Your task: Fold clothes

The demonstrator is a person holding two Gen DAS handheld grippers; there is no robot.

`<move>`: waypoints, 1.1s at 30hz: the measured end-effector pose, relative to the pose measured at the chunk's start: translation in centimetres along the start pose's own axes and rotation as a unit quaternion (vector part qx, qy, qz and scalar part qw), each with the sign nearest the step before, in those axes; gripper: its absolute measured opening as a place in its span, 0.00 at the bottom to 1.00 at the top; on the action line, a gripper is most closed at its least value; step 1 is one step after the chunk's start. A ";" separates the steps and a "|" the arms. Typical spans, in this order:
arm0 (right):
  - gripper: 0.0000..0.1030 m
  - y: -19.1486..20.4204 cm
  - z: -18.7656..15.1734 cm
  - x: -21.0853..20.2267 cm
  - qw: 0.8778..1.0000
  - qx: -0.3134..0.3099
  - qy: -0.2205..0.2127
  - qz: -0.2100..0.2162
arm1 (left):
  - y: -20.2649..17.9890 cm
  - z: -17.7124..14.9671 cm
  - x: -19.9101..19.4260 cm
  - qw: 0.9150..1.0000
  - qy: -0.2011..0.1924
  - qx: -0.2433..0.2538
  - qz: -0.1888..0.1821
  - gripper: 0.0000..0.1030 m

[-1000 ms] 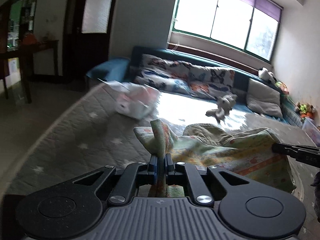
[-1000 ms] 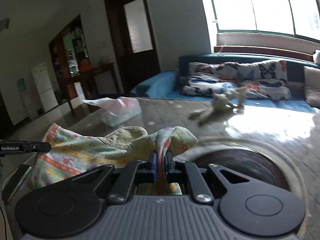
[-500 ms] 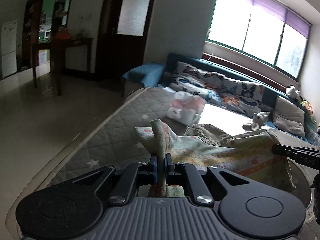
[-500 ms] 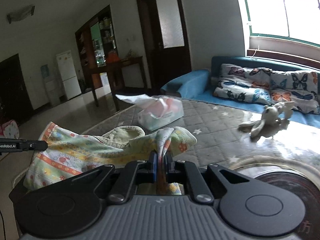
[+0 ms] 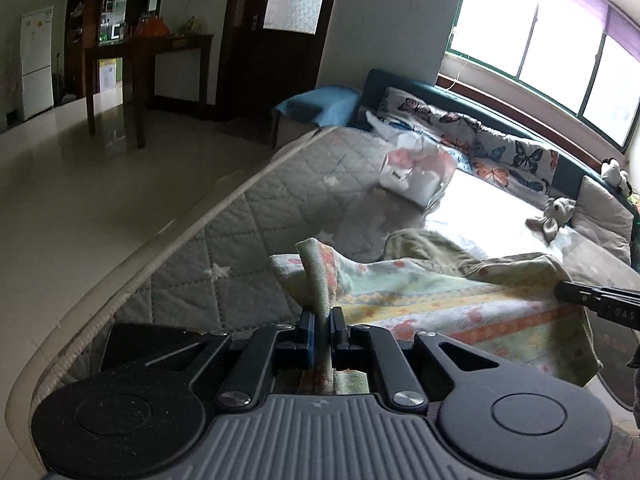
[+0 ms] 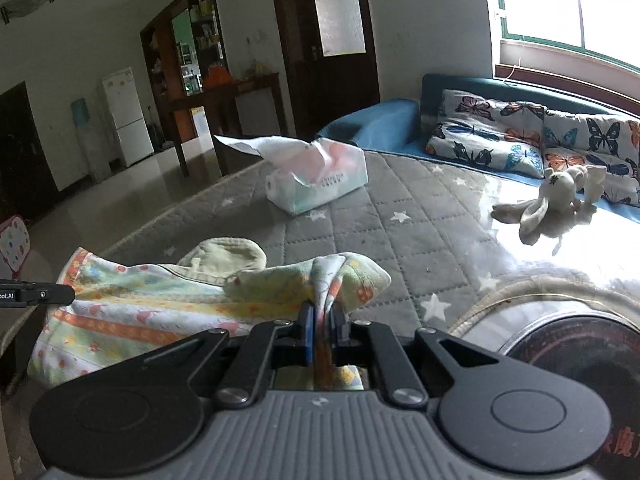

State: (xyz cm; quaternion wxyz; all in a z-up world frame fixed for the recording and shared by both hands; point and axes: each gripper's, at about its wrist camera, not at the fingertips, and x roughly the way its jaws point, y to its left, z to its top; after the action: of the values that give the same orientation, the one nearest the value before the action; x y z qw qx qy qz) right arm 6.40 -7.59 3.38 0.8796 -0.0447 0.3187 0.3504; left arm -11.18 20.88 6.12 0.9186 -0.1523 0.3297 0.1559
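A small pastel printed garment with orange stripes hangs stretched between both grippers, low over the grey quilted mattress. My left gripper is shut on its left corner, a fold of cloth standing up between the pads. My right gripper is shut on the opposite corner of the garment. Each gripper's tip shows at the edge of the other's view: the right gripper and the left gripper. An olive collar or lining bulges at the garment's top.
A soft tissue pack lies further along the mattress. A plush rabbit sits near butterfly cushions under the window. A dark round object is at lower right. Left of the mattress edge is tiled floor and a wooden table.
Both grippers have swung leftward and sunk a little with the garment still stretched between them; the floor and doorway now fill more of each view. Neither grip has changed.
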 end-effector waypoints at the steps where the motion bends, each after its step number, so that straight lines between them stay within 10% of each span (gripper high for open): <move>1: 0.09 0.0 0.0 0.1 1.000 0.000 0.002 -0.004 | 0.0 0.0 0.1 1.000 0.003 0.001 0.002 0.09; 33: 0.16 1.0 1.5 6.2 0.999 -0.023 0.037 0.009 | -2.6 2.4 4.2 0.999 0.018 0.044 0.004 0.18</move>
State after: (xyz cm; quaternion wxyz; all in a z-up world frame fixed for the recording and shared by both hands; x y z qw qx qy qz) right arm 9.91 -2.74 1.06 0.8627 -0.0750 0.3429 0.3642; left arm -5.74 20.26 5.57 0.9176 -0.1131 0.3537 0.1421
